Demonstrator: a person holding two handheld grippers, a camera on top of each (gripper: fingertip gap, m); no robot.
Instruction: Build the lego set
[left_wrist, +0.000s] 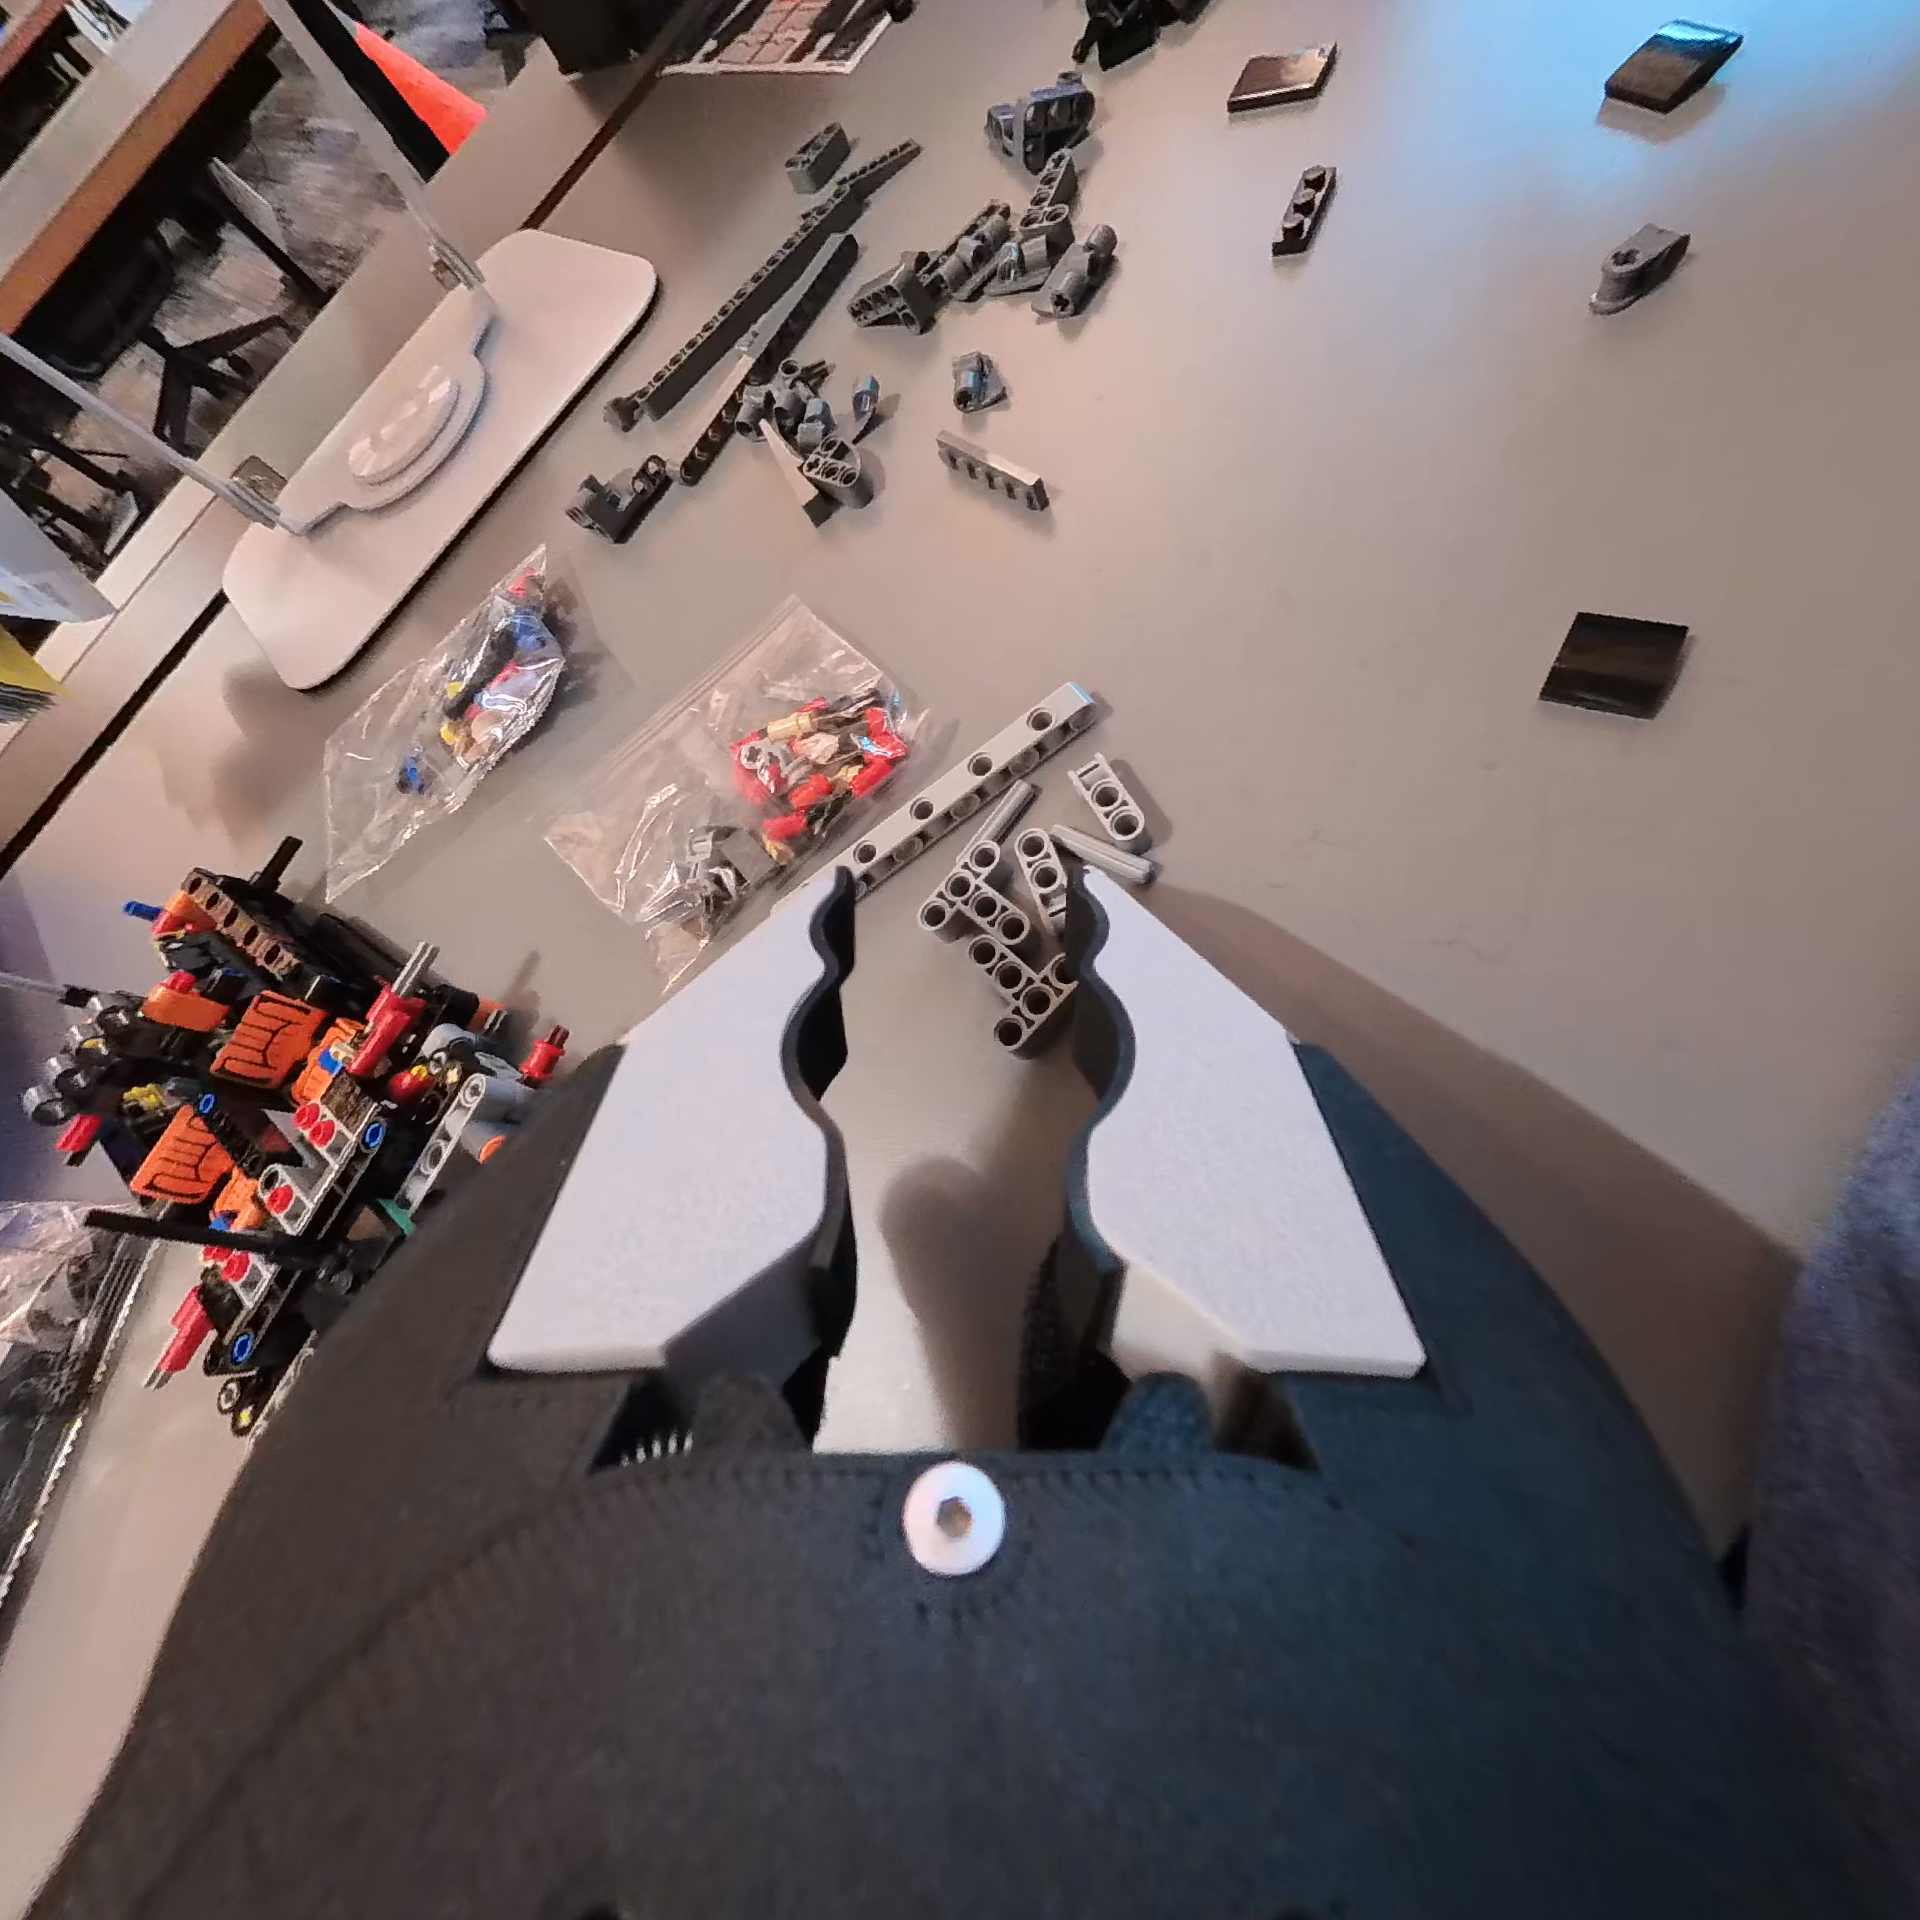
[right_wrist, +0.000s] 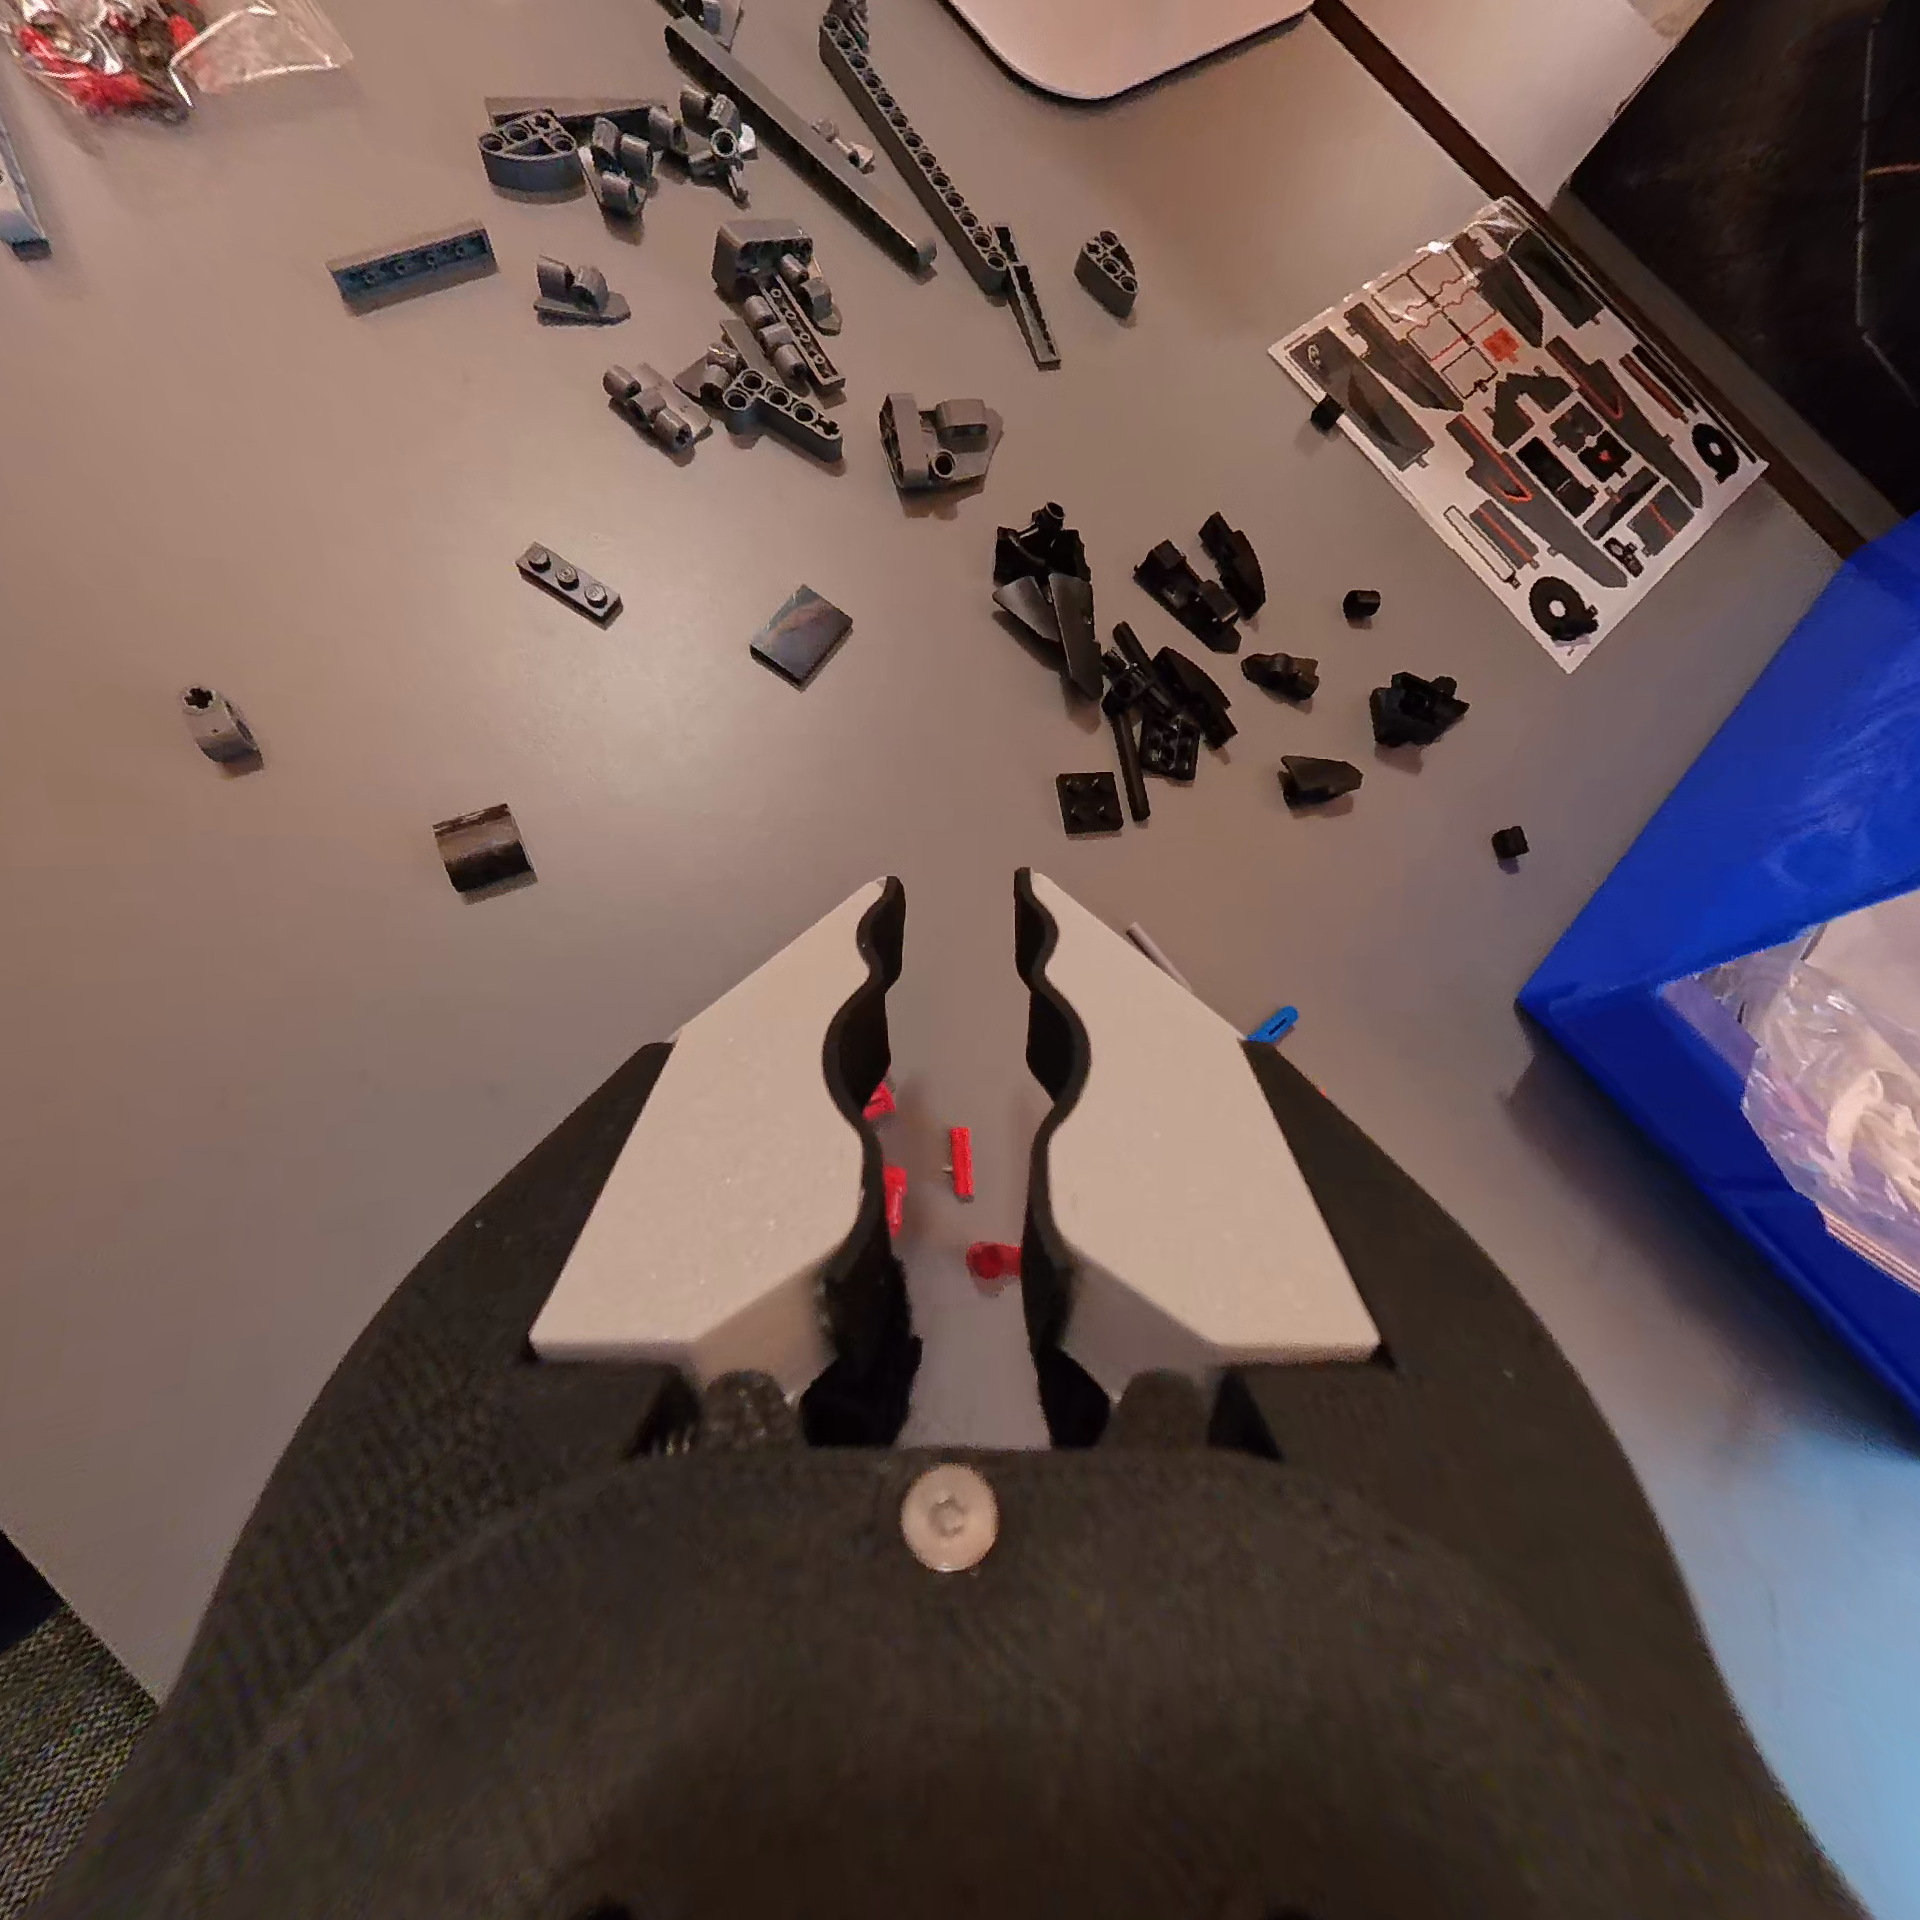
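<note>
My left gripper (left_wrist: 961, 888) is open and empty above the grey table, its tips over a cluster of light grey beams (left_wrist: 1003, 940) and a long light grey beam (left_wrist: 971, 790). A part-built orange, black and red model (left_wrist: 260, 1101) stands to its left. My right gripper (right_wrist: 958, 883) is open and empty, hovering over several small red pins (right_wrist: 961, 1158) on the table. A pile of black pieces (right_wrist: 1153, 644) lies ahead of it to the right, and dark grey pieces (right_wrist: 758, 343) lie farther off.
Two clear bags of small parts (left_wrist: 800, 769) (left_wrist: 478, 696) lie left of the light grey beams. A white monitor stand base (left_wrist: 436, 447) sits far left. A sticker sheet (right_wrist: 1517, 426) and a blue bin (right_wrist: 1766, 935) are at the right. Black tiles (left_wrist: 1616, 665) lie scattered. About 30 centimeters separates my left fingertips from my right.
</note>
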